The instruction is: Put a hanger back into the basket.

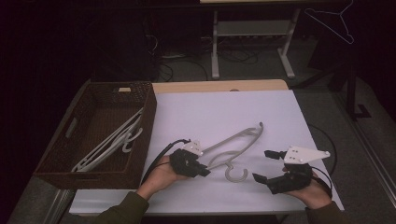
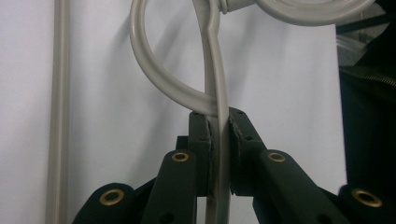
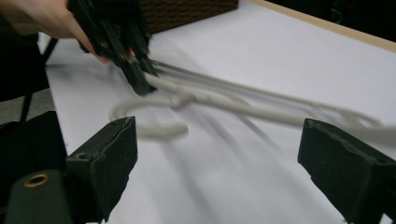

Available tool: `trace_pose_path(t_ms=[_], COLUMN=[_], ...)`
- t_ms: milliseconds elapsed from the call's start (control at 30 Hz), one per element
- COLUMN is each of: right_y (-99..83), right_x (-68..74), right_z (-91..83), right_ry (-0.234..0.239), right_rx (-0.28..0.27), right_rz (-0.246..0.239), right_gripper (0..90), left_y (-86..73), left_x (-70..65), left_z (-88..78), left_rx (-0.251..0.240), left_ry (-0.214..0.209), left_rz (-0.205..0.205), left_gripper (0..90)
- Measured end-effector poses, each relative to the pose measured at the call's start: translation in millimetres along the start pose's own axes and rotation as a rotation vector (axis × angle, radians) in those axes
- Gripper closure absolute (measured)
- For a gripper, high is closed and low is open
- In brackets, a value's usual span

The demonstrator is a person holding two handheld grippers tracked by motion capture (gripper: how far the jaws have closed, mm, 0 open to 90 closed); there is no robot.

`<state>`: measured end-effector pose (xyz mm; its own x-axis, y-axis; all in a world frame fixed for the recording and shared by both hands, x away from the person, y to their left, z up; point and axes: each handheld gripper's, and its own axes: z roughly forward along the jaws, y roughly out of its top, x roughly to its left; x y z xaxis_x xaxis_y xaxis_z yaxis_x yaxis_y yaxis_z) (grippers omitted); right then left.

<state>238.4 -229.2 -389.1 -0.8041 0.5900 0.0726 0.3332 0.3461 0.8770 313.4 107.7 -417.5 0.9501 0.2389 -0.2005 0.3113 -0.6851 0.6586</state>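
A grey plastic hanger lies on the white table, its hook toward the front edge. My left gripper is shut on the hanger's thin bar just beside a looped part, the pads pressing it from both sides. My right gripper stands open to the right of the hook, with bare table between its jaws. From the right gripper view, its jaws frame the hanger and the left gripper farther off.
A dark woven basket sits at the table's left with several pale hangers inside. Past the far edge are the legs of another table and floor cables. A wire hanger hangs at the upper right.
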Motion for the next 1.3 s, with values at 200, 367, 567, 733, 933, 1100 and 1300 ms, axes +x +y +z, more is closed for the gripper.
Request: trace_pose_path(t_ms=[200,367,567,733,933,1100,1300], right_y=[-15.8,-24.1,-24.5,-23.5,-23.4,-23.5,-23.5], right_x=[-6.6,-8.9,-11.2,-12.7,-13.7,-14.4,-15.4], right_z=[-9.4,-14.9,-19.6,-20.7,-19.9,-21.1,-21.3], right_ry=[-0.069,-0.117,-0.155,-0.174,-0.177,-0.179,-0.181], right_rx=[0.014,0.021,-0.001,-0.019,-0.021,-0.026,-0.029], right_rz=[0.044,0.072,0.089,0.094,0.091,0.099,0.100], right_gripper=[9.6,8.4,4.8,3.7,3.8,3.9,3.9], left_y=[6.5,14.6,29.3,44.7,61.0,68.2,69.7], left_x=[0.8,0.1,-3.1,-4.7,-4.0,-0.4,2.4], left_z=[-11.7,-21.6,-36.8,-54.1,-77.0,-100.0,-129.0], left_rx=[-0.027,-0.035,-0.037,-0.056,-0.062,-0.077,-0.085], left_ry=[-0.008,-0.002,0.010,0.026,0.055,0.064,0.101], left_rz=[-0.037,-0.059,-0.073,-0.079,-0.074,-0.082,-0.093], left_gripper=[81.5,81.6,81.6,81.6,81.6,81.6,81.6])
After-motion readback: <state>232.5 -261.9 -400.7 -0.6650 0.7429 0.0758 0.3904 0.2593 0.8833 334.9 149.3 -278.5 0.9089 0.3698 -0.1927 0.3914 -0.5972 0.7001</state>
